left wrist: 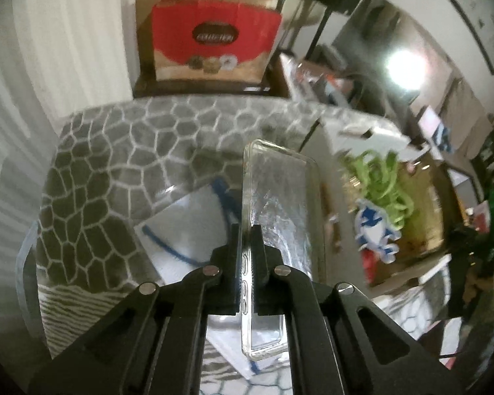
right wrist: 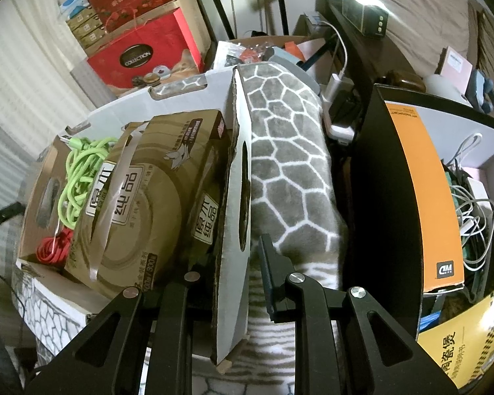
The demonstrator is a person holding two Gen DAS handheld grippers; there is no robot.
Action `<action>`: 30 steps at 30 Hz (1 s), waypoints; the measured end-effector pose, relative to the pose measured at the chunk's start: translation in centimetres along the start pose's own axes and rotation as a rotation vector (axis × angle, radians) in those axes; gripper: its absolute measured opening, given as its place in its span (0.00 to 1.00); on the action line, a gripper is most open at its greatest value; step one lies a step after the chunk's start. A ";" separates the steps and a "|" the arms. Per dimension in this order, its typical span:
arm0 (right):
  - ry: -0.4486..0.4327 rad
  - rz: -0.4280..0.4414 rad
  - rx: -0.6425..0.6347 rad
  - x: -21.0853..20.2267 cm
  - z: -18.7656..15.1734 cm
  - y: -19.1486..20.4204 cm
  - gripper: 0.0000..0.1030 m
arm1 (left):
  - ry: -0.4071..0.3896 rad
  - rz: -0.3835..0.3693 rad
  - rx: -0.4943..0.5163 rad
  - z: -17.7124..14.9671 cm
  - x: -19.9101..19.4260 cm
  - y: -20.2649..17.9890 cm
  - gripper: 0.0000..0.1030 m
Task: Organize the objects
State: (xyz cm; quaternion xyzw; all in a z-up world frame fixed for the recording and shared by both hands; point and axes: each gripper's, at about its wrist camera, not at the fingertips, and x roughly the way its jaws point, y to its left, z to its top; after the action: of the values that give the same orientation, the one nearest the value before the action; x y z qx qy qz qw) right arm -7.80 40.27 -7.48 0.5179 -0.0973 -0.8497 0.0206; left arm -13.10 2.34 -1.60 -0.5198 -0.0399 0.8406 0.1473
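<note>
A: Left tongs (left wrist: 246, 247) status?
B: Pinching a clear phone case (left wrist: 280, 204) by its long edge. Case stands on edge between the pads and runs away from the camera, lifted over the grey cobble-pattern blanket (left wrist: 115, 164).
A: What's under it?
B: White sheet with blue cord (left wrist: 184, 227), lying on the blanket. Off to the right, blurred: a box with green cable (left wrist: 383, 181) and a blue-and-white item.
A: Right tongs (right wrist: 227, 263)?
B: Clamped on the white cardboard flap (right wrist: 238, 197) of the open box (right wrist: 39, 204). Flap is upright, edge-on to the camera, pads on either side.
A: Box contents?
B: Brown tissue pack (right wrist: 141, 197) leaning on the flap side, green cable (right wrist: 79, 171) coiled at the far-left end, red cable (right wrist: 54, 250) below it.
A: Right of the flap?
B: Same blanket, then a black-and-orange box (right wrist: 421, 181) holding white cables.
</note>
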 end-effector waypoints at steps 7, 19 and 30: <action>-0.001 0.001 0.000 0.0 0.0 0.0 0.19 | -0.044 -0.065 0.043 1.6 -2.3 -3.5 0.00; -0.005 0.009 0.001 0.0 0.1 0.5 0.19 | -0.006 0.050 0.060 1.8 -0.8 -4.5 0.32; -0.008 0.016 0.009 0.1 -0.1 0.5 0.19 | 0.164 0.139 0.060 -3.3 4.1 -0.1 0.46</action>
State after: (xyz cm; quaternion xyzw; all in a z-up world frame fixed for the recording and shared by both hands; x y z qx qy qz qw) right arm -7.74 39.75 -7.52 0.5138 -0.1055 -0.8511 0.0246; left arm -11.86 3.32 -6.58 -0.5839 0.0334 0.8041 0.1070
